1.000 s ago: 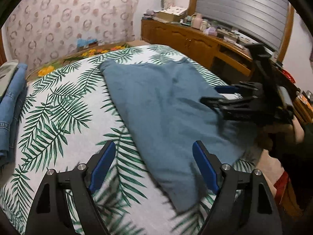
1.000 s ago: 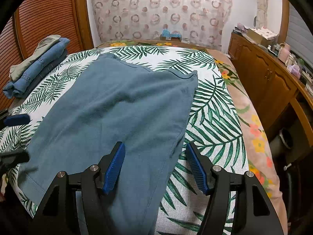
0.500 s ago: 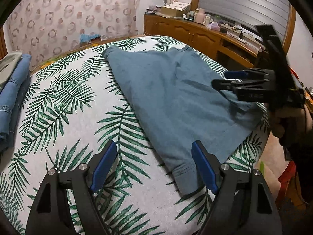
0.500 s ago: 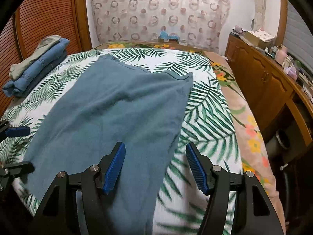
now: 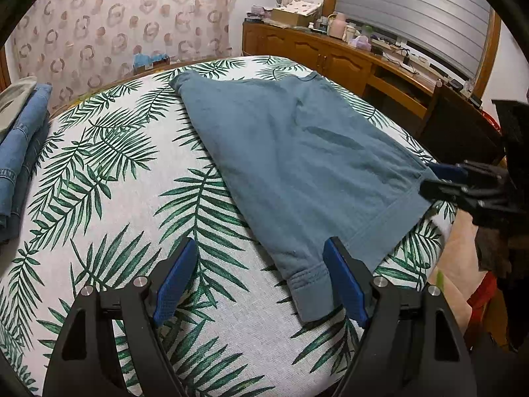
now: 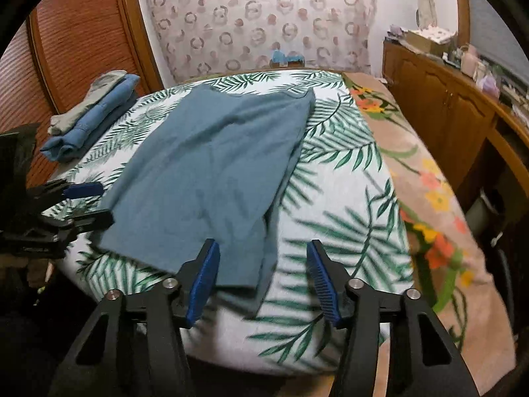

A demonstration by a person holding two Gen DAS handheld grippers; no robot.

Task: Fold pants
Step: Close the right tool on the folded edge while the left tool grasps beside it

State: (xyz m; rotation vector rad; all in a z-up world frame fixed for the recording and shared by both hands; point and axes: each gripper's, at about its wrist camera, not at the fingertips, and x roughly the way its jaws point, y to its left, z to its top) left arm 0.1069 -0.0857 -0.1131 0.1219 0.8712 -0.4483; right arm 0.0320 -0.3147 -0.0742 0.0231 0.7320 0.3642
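Observation:
Blue-grey pants (image 5: 297, 165) lie flat on the palm-leaf bed cover (image 5: 115, 182), waistband far, leg hems near. My left gripper (image 5: 261, 281) is open and empty, just above the near hem corner (image 5: 310, 294). My right gripper (image 6: 263, 278) is open and empty, over the other hem end of the pants (image 6: 211, 178). It also shows at the right edge of the left wrist view (image 5: 439, 182). The left gripper shows at the left edge of the right wrist view (image 6: 89, 201).
A stack of folded jeans and light clothes (image 6: 89, 112) lies on the bed's far left. A wooden cabinet (image 5: 330, 63) with clutter runs along the right. A floral blanket (image 6: 429, 182) covers the bed's right side. A patterned headboard (image 6: 261, 20) stands behind.
Both grippers have pulled back toward the near bed edge, still open. The pants now lie stretched out flat with the leg hems in view.

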